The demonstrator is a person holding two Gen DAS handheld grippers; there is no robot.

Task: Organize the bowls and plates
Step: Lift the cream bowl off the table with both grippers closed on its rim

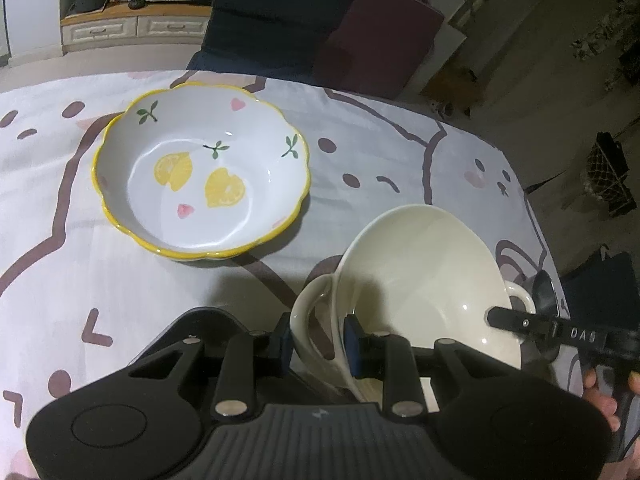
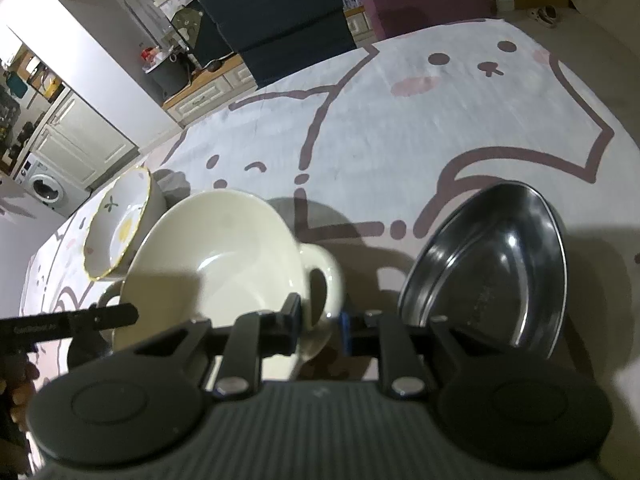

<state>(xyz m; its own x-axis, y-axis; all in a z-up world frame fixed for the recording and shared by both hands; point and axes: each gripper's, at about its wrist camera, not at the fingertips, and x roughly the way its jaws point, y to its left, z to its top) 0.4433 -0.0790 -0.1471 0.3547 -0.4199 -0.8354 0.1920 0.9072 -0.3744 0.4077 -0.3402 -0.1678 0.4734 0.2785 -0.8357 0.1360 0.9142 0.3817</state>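
Cream bowl (image 1: pixel 420 280), the two-handled one, sits tilted on the cartoon-print cloth (image 1: pixel 60 280) between the lemon-patterned bowl (image 1: pixel 200 176) and a steel dish (image 2: pixel 492 264). To carry it well, both hands should rise together and level so it does not twist, presumably toward the lemon bowl for nesting. The left gripper (image 1: pixel 320 344) is narrowed onto the cream bowl's near handle and rim, while the right gripper (image 2: pixel 320 328) pinches the opposite handle (image 2: pixel 320 276) just beside the dish (each set of jaws only slightly apart).

Handled bowl (image 2: pixel 212 264) between lemon bowl (image 2: pixel 116 224) and steel dish (image 2: pixel 492 264).
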